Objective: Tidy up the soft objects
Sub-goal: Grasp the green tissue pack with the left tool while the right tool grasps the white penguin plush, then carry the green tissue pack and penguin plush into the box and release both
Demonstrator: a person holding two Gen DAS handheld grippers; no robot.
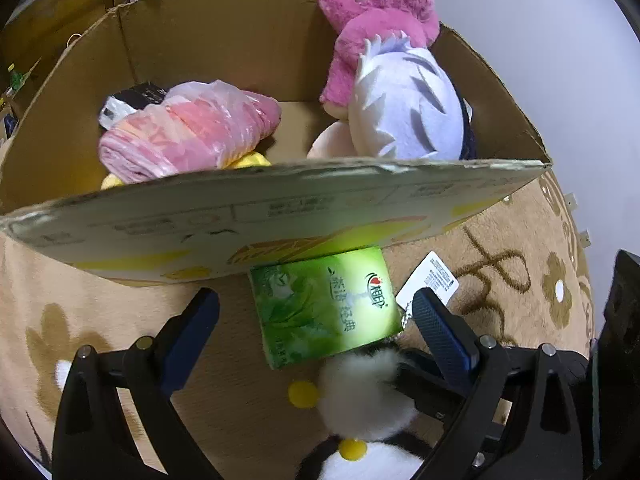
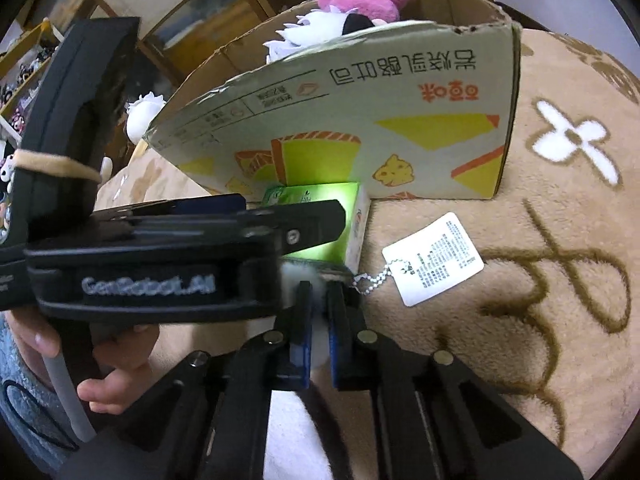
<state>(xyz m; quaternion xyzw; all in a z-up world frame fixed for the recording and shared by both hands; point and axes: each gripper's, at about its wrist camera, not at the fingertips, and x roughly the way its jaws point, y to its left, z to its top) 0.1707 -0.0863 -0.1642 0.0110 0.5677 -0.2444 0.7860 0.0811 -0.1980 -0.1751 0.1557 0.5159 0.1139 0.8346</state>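
A cardboard box (image 1: 280, 208) stands on a beige rug and holds a pink plush bear (image 1: 376, 8), a white-haired plush doll (image 1: 408, 108) and a bagged pink cloth (image 1: 188, 128). A green tissue pack (image 1: 324, 304) lies against the box's near wall. My left gripper (image 1: 316, 312) is open around the pack, above it. A black-and-white plush penguin (image 1: 360, 392) with a paper tag (image 1: 428, 280) lies below the pack. My right gripper (image 2: 318, 304) is shut on the penguin's white fluff (image 2: 316, 344). The left gripper's body (image 2: 160, 248) shows in the right wrist view.
The beige rug (image 2: 540, 260) with brown and white flower patterns covers the surface. Wooden shelves (image 2: 48, 52) with small items stand at the back left. The tag (image 2: 432, 258) hangs on a bead chain to the right of the grippers.
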